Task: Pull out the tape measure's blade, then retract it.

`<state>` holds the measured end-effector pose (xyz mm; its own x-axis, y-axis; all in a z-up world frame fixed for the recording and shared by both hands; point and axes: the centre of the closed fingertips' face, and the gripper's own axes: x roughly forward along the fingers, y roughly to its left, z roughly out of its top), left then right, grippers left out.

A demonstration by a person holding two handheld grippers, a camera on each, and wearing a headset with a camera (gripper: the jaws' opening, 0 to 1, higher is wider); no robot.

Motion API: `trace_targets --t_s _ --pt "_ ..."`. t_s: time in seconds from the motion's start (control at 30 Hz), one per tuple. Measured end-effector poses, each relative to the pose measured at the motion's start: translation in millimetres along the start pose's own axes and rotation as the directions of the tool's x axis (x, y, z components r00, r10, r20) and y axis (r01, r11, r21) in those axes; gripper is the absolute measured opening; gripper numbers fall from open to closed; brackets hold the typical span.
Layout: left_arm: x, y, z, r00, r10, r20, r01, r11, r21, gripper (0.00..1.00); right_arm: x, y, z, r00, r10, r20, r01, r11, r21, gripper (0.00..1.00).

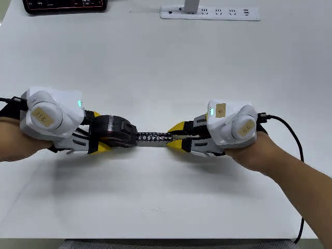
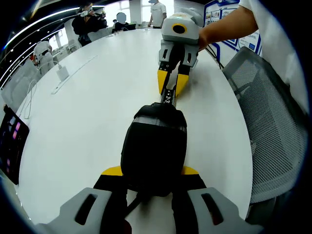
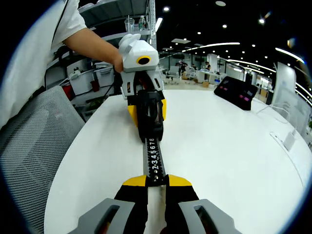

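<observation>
tape measure (image 2: 153, 141) clamped in left gripper (image 2: 151, 171) jaws, blade (image 3: 153, 156) tip hidden inside right gripper (image 3: 156, 181) jaws pinching it

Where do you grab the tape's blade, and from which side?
Probably its free end, head-on from the side opposite the case: the blade is a narrow strip running straight out. The right gripper pinches it there; the left gripper holds the case.
</observation>
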<state>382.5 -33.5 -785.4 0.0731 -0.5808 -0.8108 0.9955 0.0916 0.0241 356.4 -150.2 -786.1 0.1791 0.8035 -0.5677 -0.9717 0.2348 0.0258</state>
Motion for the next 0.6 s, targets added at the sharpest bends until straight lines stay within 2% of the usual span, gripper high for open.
trace_targets --t_s 0.6 --pt "0.1 -0.8 0.3 1.0 0.002 -0.008 -0.002 1.0 0.005 0.3 -24.8 -4.5 -19.0 0.9987 -0.043 -0.027 0.043 0.999 0.003 0.08"
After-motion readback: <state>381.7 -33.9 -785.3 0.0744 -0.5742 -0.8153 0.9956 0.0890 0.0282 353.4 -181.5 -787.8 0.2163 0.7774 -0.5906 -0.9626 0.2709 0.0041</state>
